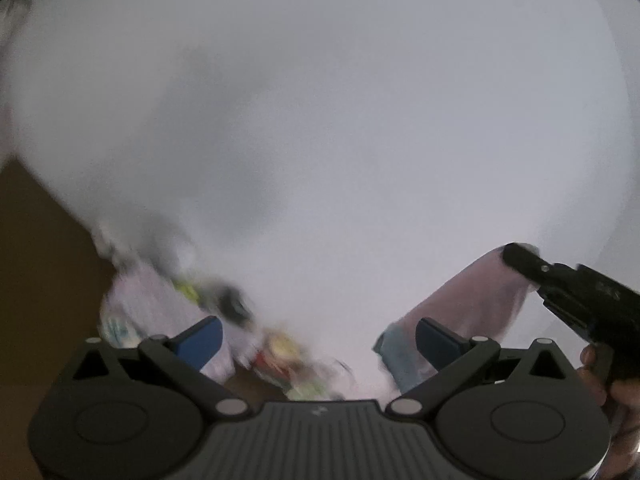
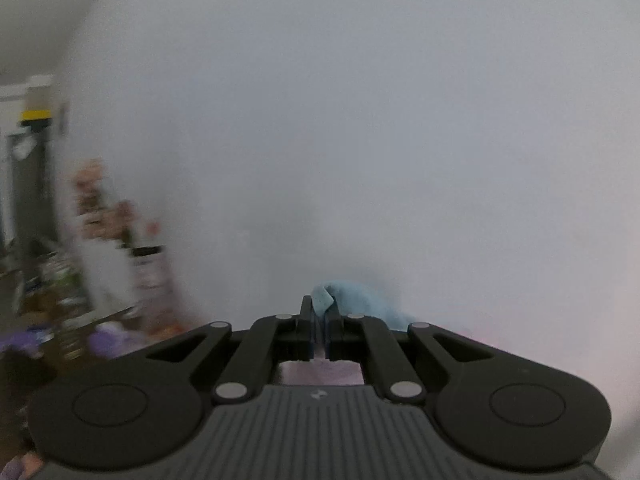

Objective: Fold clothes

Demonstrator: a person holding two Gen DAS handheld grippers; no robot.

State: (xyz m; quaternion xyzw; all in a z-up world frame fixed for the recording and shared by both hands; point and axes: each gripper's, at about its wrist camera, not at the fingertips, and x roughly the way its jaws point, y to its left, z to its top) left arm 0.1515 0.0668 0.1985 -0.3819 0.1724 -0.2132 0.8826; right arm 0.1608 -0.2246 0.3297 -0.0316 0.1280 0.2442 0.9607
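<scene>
Both wrist views are being blurred heavily, and most of each is being filled by a pale grey-white surface [image 1: 320, 120] whose nature cannot be told.

In the left wrist view, the left gripper [image 1: 318, 338] is being held with its jaws wide apart, and nothing is being gripped between its blue pads [image 1: 202, 338]. A pink garment [image 1: 472, 304] is being hung to the right of it, with a pale blue edge near the right pad. The top of this garment is being pinched by the right gripper [image 1: 520, 258], which is being seen as a dark shape entering from the right edge, with part of a hand [image 1: 600, 376] behind it. To the lower left, a smeared heap of light and multicoloured clothes [image 1: 168, 312] is being shown against a brown surface [image 1: 40, 260].

In the right wrist view, the right gripper [image 2: 319, 322] is being kept with its jaws narrow, closed on a fold of pale blue cloth [image 2: 352, 296], with pink fabric being glimpsed beneath the jaws. Blurred household clutter [image 2: 100, 240] is being shown at the left.
</scene>
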